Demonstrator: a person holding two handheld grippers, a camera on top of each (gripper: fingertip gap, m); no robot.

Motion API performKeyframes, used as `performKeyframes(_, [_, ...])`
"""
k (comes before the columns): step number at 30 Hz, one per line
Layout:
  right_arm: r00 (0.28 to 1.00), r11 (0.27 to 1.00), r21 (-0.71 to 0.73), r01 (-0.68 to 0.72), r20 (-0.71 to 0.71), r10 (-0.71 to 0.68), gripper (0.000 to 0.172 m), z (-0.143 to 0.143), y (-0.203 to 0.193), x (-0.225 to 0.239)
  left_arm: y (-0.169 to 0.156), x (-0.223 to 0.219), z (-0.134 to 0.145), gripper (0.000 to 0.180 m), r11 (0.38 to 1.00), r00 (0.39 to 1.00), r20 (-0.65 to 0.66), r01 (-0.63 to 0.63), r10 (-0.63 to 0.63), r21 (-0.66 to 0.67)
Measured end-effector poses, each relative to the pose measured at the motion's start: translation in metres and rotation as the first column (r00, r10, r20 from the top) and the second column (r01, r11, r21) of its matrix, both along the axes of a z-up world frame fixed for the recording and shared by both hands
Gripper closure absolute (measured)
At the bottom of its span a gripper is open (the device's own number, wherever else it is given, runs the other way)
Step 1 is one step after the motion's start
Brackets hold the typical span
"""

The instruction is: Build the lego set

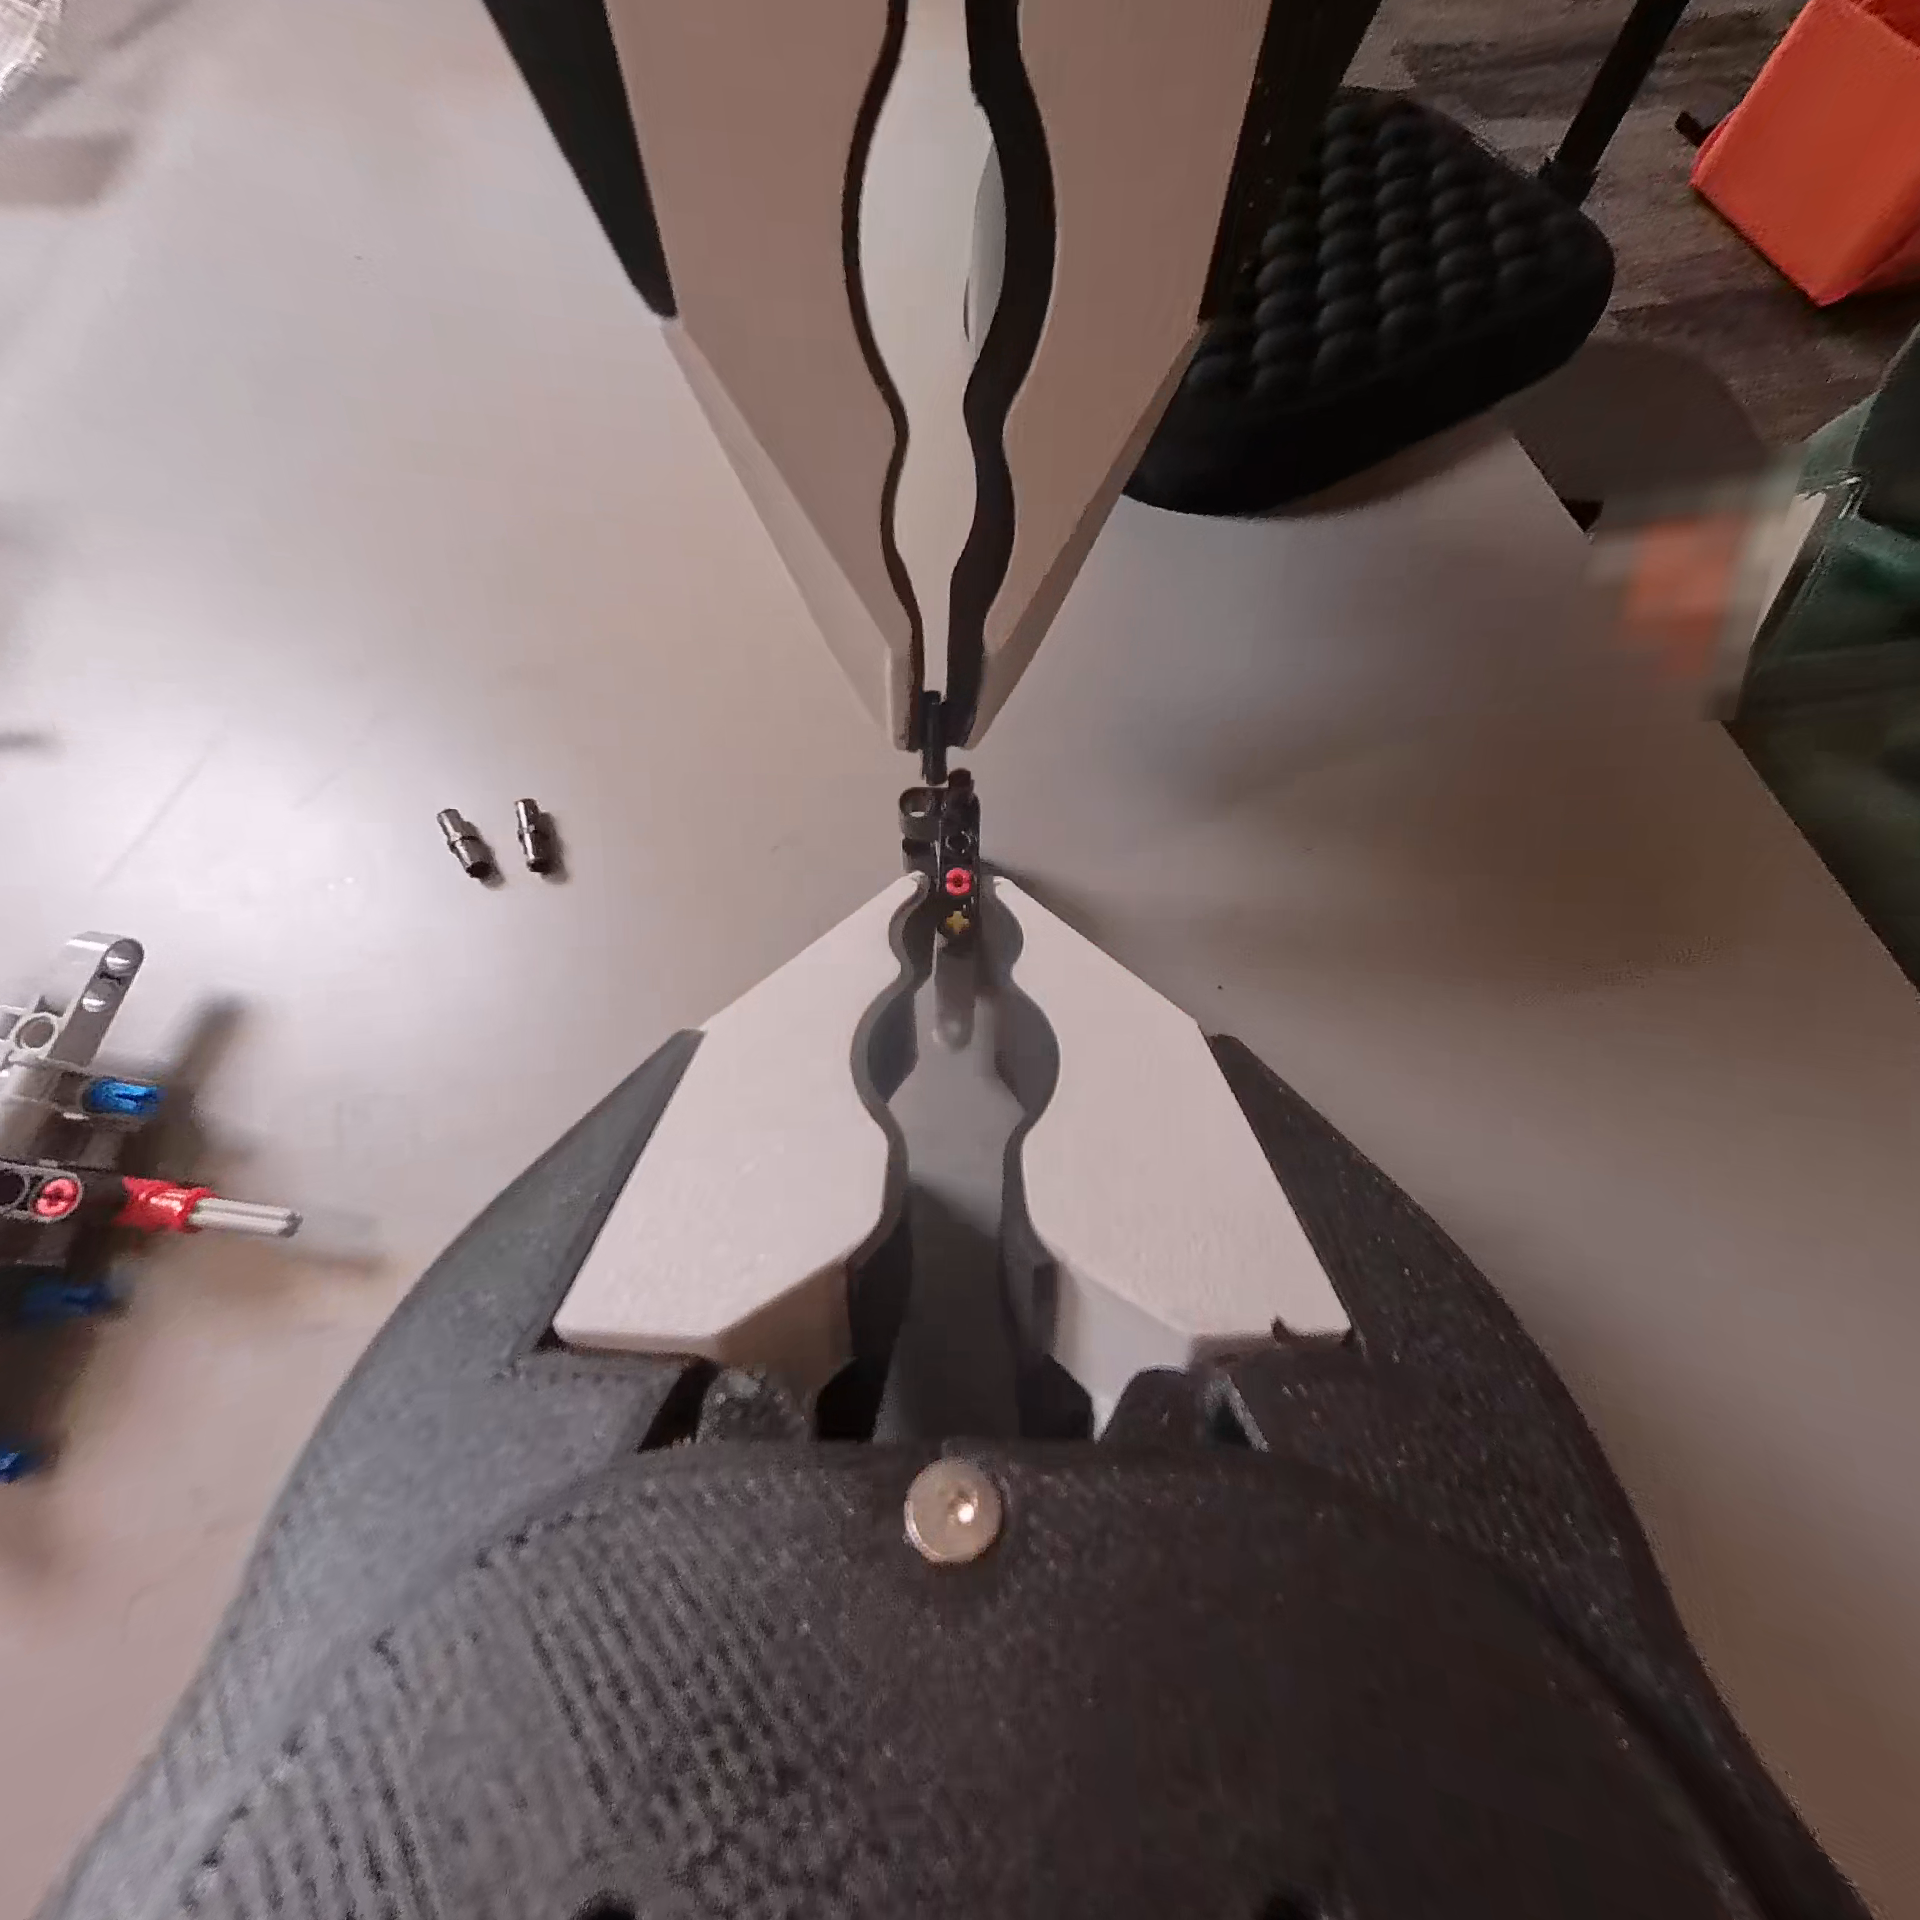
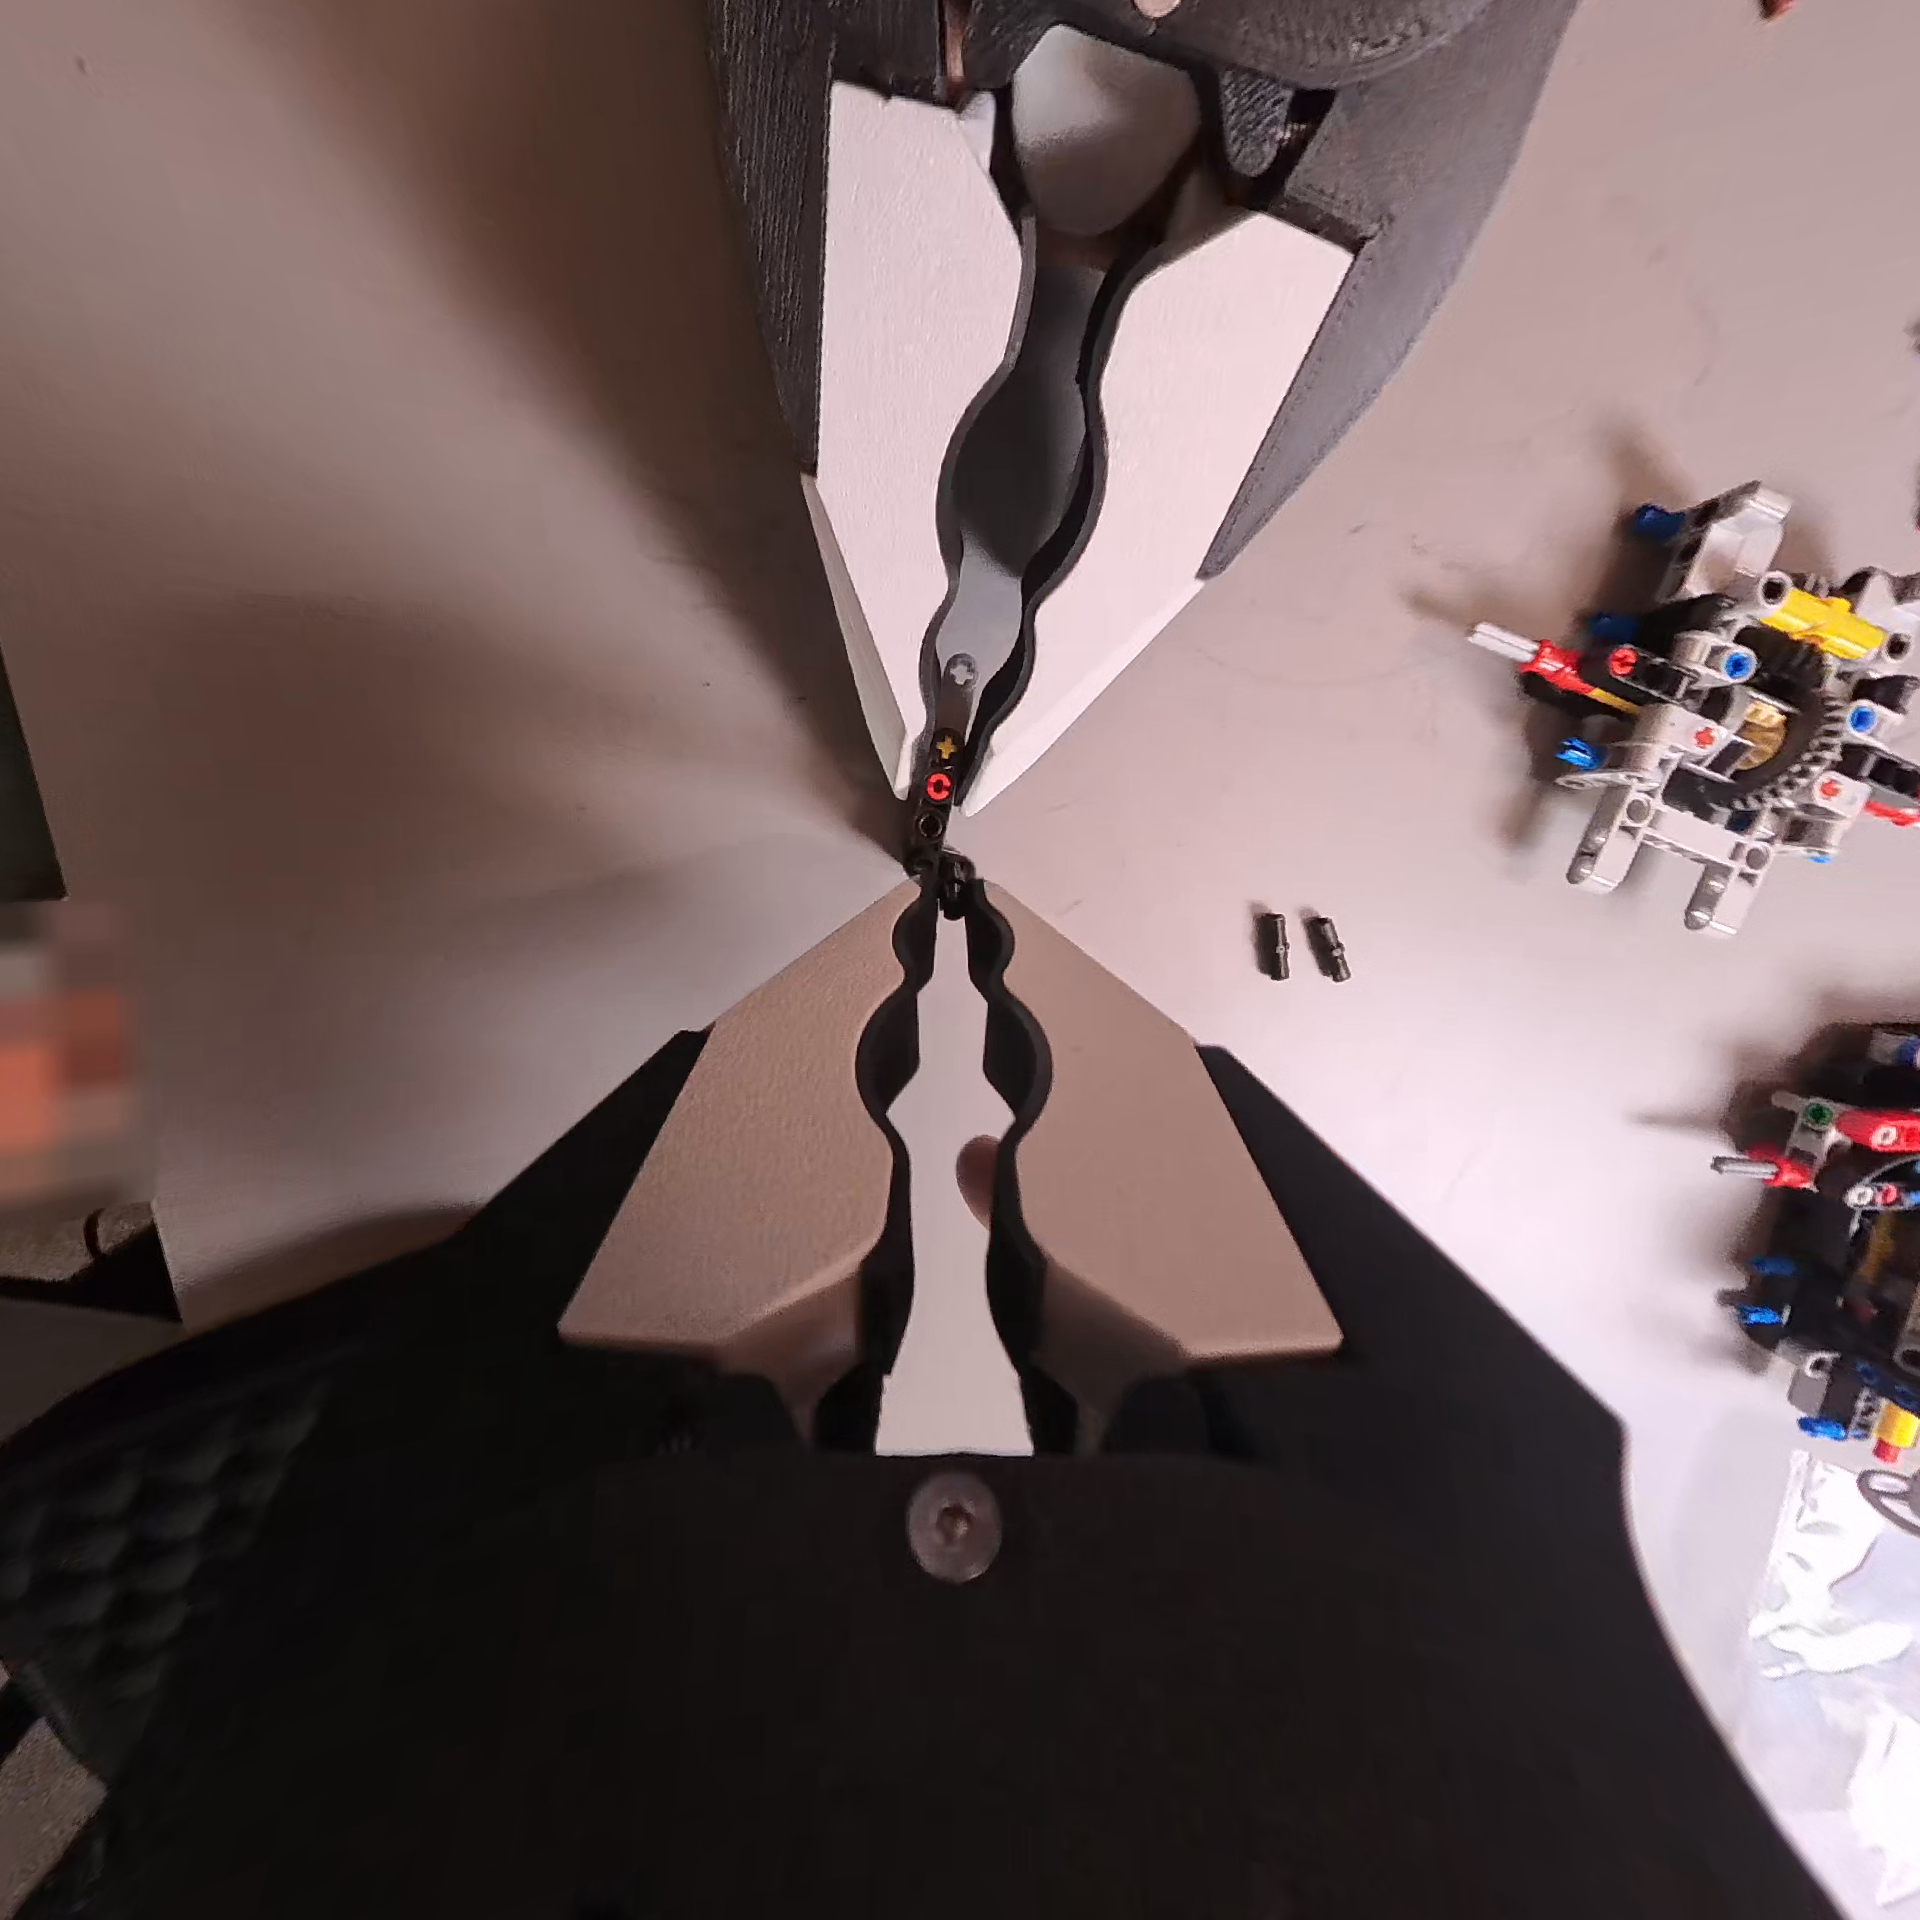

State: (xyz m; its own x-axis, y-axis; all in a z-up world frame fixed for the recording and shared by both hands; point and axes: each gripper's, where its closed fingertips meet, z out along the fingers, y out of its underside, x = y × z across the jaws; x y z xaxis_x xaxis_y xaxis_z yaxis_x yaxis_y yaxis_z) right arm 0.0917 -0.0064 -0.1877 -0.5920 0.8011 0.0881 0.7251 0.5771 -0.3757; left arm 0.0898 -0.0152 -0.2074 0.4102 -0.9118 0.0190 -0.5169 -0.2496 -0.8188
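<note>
**Left wrist view.** The left gripper [image 1: 956,896] is clamping a black beam [image 1: 957,831] between its fingertips. The beam, which carries a red and a yellow pin end, is being held clear of the table [image 1: 416,416]. Opposite, the right gripper [image 1: 935,732] is pinching a short black pin [image 1: 933,740], pads pressed on its sides. The pin's free end is sitting right at the beam's end hole; whether it is entering the hole cannot be told. Two loose pins [image 1: 497,840] are lying to the left, near a partly built model [image 1: 73,1143]. To the right the table edge [image 1: 1766,790] is running close by, and a black chair seat [image 1: 1392,312] and an orange box [image 1: 1818,156] are standing beyond it.

**Right wrist view.** The two grippers are meeting tip to tip at centre, the pin at the near tips and the beam at the far ones. The right side is crowded: the loose pins, the model and a second model [image 2: 1849,1247] are lying there, with a clear plastic bag [image 2: 1849,1621] nearer the camera. The left side is offering open surface as far as the table edge.
</note>
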Motion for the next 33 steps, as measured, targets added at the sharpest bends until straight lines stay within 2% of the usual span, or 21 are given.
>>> performKeyframes(5, [0.995, 0.998, 0.031, -0.063, 0.083, 0.061, 0.168, -0.007, 0.001, 0.004, -0.001, 0.001, 0.0, 0.174, 0.999, 0.999, -0.006, 0.041, -0.04, 0.009])
performKeyframes(10, [0.985, 0.989, 0.053, -0.14, 0.108, 0.134, 0.168, -0.008, 0.0, 0.003, -0.001, 0.001, 0.0, 0.174, 0.997, 0.997, -0.005, 0.082, -0.082, 0.012])
performKeyframes(15, [0.965, 0.969, 0.078, -0.235, 0.139, 0.223, 0.168, -0.008, -0.001, 0.004, -0.002, 0.003, 0.0, 0.174, 0.985, 0.985, 0.003, 0.171, -0.171, -0.007])
performKeyframes(33, [0.911, 0.916, 0.06, -0.396, 0.152, 0.384, 0.168, -0.011, -0.011, 0.005, -0.009, 0.001, -0.001, 0.174, 0.901, 0.907, 0.049, 0.422, -0.419, -0.103])
